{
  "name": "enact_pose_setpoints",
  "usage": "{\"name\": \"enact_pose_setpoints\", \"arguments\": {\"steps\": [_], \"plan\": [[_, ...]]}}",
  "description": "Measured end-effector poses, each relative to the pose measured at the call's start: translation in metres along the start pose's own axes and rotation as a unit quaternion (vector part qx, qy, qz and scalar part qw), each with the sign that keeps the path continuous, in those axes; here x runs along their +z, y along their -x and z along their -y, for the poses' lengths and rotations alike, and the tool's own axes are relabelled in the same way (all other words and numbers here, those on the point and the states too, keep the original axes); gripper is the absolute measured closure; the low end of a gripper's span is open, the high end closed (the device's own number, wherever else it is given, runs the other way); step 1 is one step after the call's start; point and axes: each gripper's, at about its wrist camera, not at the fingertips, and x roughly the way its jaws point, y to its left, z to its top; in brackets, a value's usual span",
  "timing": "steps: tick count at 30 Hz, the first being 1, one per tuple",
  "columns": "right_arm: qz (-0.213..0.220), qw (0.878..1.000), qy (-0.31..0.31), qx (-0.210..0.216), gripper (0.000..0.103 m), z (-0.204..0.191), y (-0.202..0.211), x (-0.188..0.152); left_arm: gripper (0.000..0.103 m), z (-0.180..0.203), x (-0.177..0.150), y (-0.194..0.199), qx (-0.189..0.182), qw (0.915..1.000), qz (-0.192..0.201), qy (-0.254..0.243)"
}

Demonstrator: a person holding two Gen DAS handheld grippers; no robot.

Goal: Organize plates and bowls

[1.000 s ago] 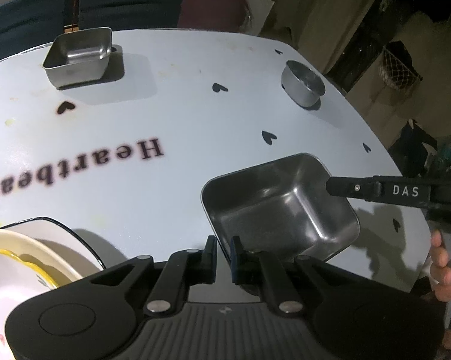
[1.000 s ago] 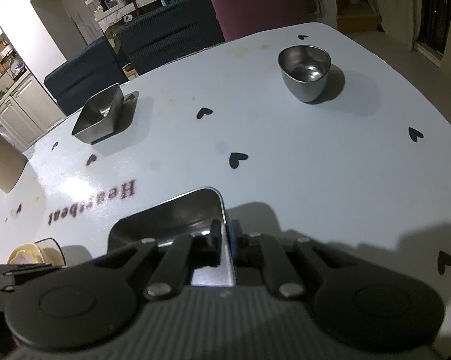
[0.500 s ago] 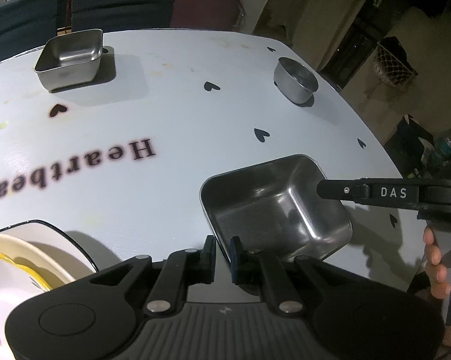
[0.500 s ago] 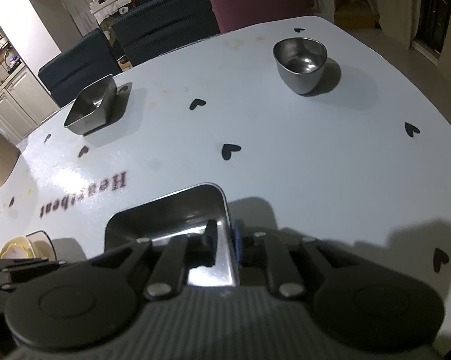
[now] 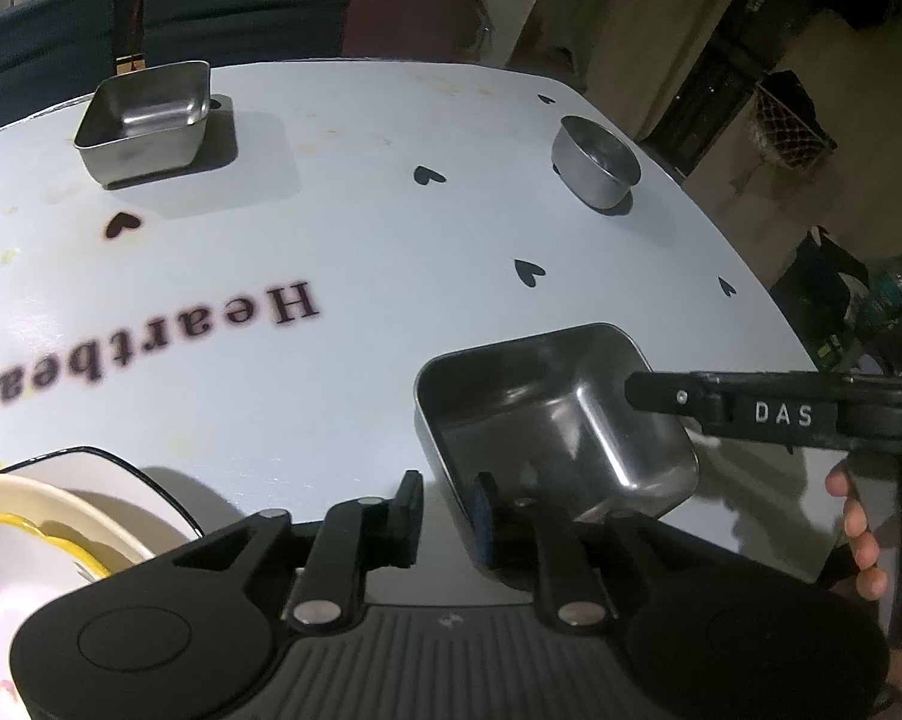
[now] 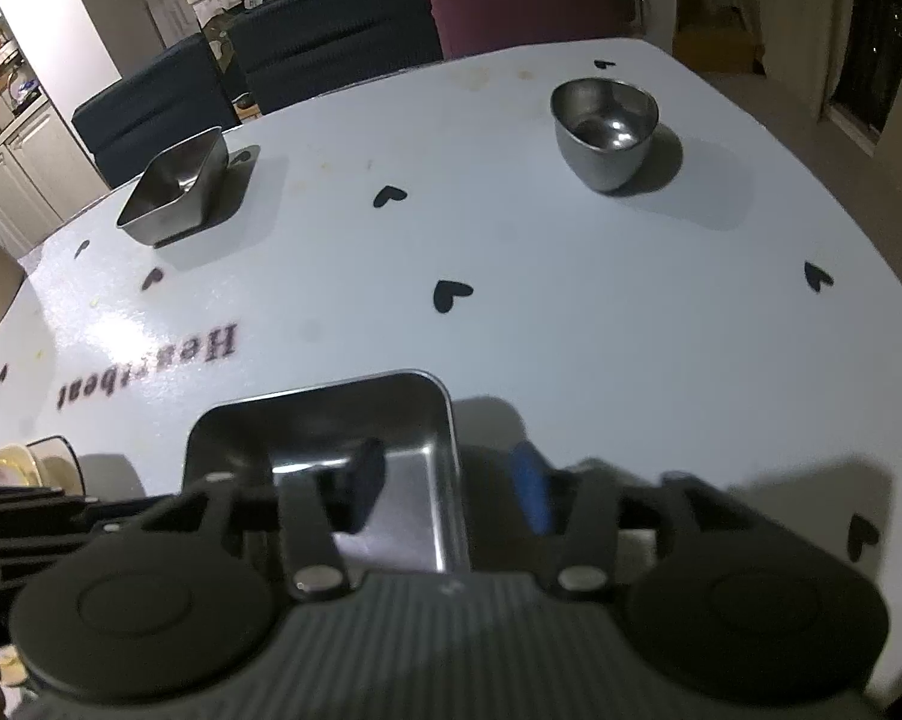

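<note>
Both grippers are letting go of the square stainless-steel tray [image 5: 556,420], resting near the white heart-printed bench [image 5: 360,228] edge: left gripper [image 5: 447,501] and right gripper [image 6: 444,483] fingers opening astride opposite walls (apparently a two-handed set-down).

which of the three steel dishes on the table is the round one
The round steel bowl at the table's far right. The other two are square steel trays: one at the far left, one between both grippers.
</note>
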Motion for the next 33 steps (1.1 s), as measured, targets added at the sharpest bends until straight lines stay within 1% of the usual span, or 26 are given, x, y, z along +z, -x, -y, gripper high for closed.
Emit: {"name": "enact_pose_setpoints", "arguments": {"steps": [1,4,6,7,9,10,11,12,13,14,16,19,23,27,33], "plan": [[-0.002,1.000,0.001,0.000,0.045,0.000,0.000,-0.001,0.079,0.000,0.000,0.001,0.000,1.0000,0.001,0.000],[-0.006,1.000,0.008,-0.009,0.038,0.000,-0.001,-0.001,0.075,0.000,0.002,0.003,-0.001,1.0000,0.005,-0.006],[-0.005,1.000,0.009,-0.015,0.030,0.001,0.000,-0.001,0.068,0.001,0.005,0.006,-0.002,0.9999,0.011,-0.009],[-0.003,1.000,0.007,-0.016,0.027,0.001,0.002,-0.001,0.063,0.000,0.006,0.009,0.000,0.9998,0.017,-0.010],[0.006,1.000,0.006,-0.020,0.016,0.001,0.005,0.000,0.055,-0.002,0.009,0.013,0.003,0.9996,0.026,-0.011],[0.009,1.000,0.006,-0.024,0.013,0.001,0.007,0.001,0.046,-0.004,0.011,0.016,0.006,0.9994,0.032,-0.009],[0.013,1.000,0.008,-0.028,0.008,0.001,0.009,0.002,0.033,-0.005,0.013,0.018,0.007,0.9993,0.036,-0.008],[0.016,0.999,0.009,-0.034,0.004,0.000,0.011,0.003,0.026,-0.008,0.015,0.022,0.010,0.9990,0.043,-0.006],[0.022,0.999,0.009,-0.039,0.003,-0.001,0.013,0.004,0.017,-0.011,0.017,0.025,0.014,0.9986,0.050,-0.006],[0.028,0.999,0.010,-0.043,0.001,-0.002,0.016,0.005,0.012,-0.013,0.019,0.028,0.017,0.9982,0.056,-0.005],[0.042,0.998,0.013,-0.048,0.001,-0.005,0.020,0.008,0.007,-0.021,0.023,0.036,0.024,0.9974,0.068,0.002],[0.057,0.998,0.006,-0.039,0.001,-0.010,0.025,0.014,0.003,-0.038,0.027,0.045,0.034,0.9957,0.083,0.021],[0.072,0.997,0.001,-0.019,0.000,-0.028,0.027,0.025,0.000,-0.064,0.032,0.059,0.052,0.9921,0.105,0.045],[0.086,0.996,0.007,-0.002,0.000,-0.058,0.025,0.037,0.000,-0.094,0.035,0.073,0.076,0.9865,0.129,0.066],[0.089,0.995,0.014,0.036,0.000,-0.109,0.010,0.063,0.000,-0.141,0.041,0.083,0.117,0.9769,0.152,0.095]]}}
